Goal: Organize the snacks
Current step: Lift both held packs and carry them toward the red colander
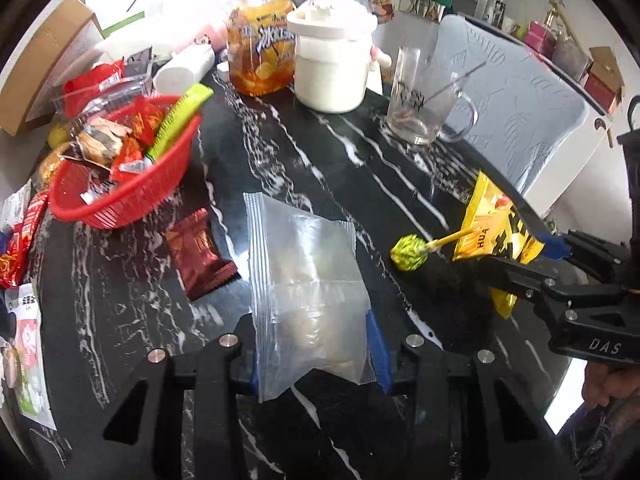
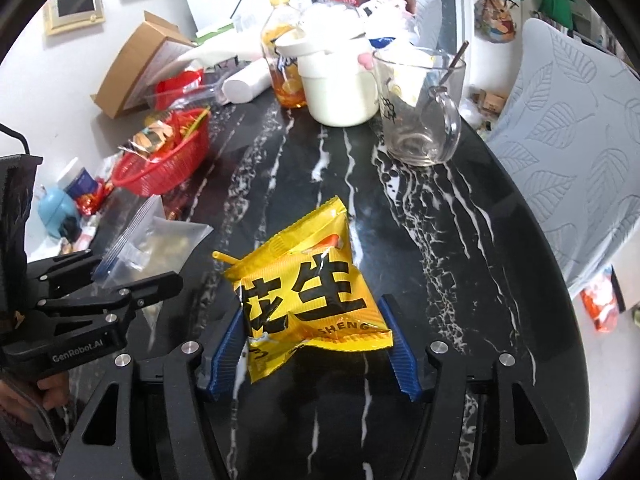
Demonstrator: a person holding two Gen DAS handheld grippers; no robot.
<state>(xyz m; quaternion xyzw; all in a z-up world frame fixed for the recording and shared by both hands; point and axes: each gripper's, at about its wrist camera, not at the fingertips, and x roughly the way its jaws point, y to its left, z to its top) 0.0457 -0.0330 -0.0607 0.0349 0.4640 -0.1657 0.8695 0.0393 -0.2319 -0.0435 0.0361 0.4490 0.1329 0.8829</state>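
Blue ribbed pads of the right gripper (image 2: 316,340) are pinching a crinkly yellow peanut packet (image 2: 308,300), its long axis pointing away across the black marble table (image 2: 440,240). Alongside, the left gripper (image 1: 316,356) is clamping a limp clear zip bag (image 1: 308,280). A lollipop (image 1: 408,252) is lying between them. Farther left, the red mesh basket (image 1: 132,196) is sitting nearer the left gripper.

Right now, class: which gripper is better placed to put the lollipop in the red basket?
Probably neither yet. The lollipop lies beside the right gripper, but that holds the yellow packet. The left gripper, nearer the red basket, holds the clear bag.
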